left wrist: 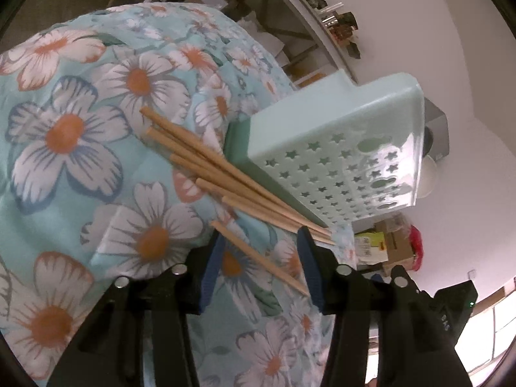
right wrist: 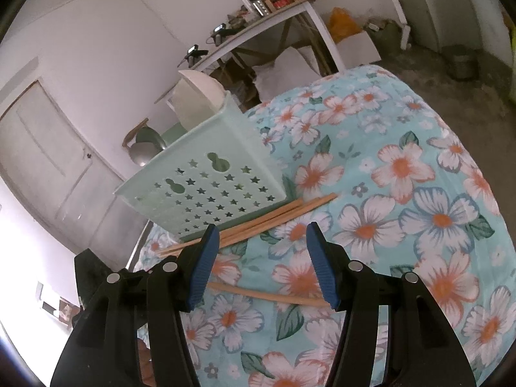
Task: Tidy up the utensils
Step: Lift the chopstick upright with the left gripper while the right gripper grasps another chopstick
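Several wooden chopsticks (left wrist: 225, 167) lie in a loose bundle on the floral cloth, against the foot of a mint-green utensil holder (left wrist: 338, 154) with star-shaped holes. One chopstick (left wrist: 258, 256) lies apart, nearer me. My left gripper (left wrist: 261, 242) is open and empty, its blue pads either side of that single chopstick. In the right wrist view the holder (right wrist: 206, 187) stands at centre left, the bundle (right wrist: 258, 222) beside it and the single chopstick (right wrist: 267, 294) between the jaws. My right gripper (right wrist: 261, 242) is open and empty above the cloth.
The floral blue cloth (right wrist: 403, 193) covers the whole work surface. Behind it stand a white table (right wrist: 258, 29) with clutter, a white door (right wrist: 42, 151), a metal kettle (right wrist: 145, 148), and boxes (left wrist: 387, 242) on the floor.
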